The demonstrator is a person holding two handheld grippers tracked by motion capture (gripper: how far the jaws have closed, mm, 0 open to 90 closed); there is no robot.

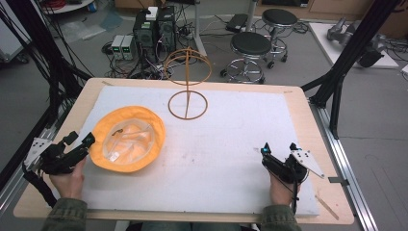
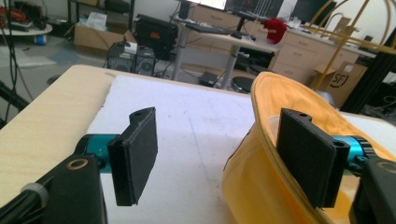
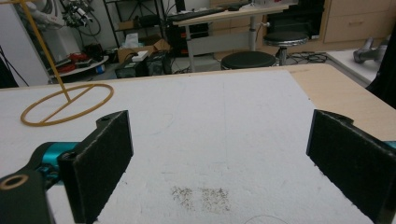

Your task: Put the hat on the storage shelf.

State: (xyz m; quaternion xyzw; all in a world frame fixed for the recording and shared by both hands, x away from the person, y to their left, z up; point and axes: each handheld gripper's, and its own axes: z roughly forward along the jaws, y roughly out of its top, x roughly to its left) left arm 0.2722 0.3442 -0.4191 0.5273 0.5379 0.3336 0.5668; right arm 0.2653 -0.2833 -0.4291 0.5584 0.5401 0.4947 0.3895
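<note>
The left gripper (image 1: 79,142) stands wide open astride the brim of the yellow bucket hat (image 1: 127,138), not yet clamped; the right gripper (image 1: 279,147) rests open and empty, and the wire hat stand (image 1: 187,82) waits bare

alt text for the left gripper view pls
The left gripper, jaws open, straddles the brim of an upturned yellow bucket hat, one jaw inside it and one outside over the white mat. A cluttered lab lies beyond the table.

My high view looks down and forward over the whole white foam mat (image 1: 231,139). Both gripper views sit low, skimming it. The right one shares the thin yellow wire stand (image 3: 65,105) with the high view (image 1: 187,103).
</note>
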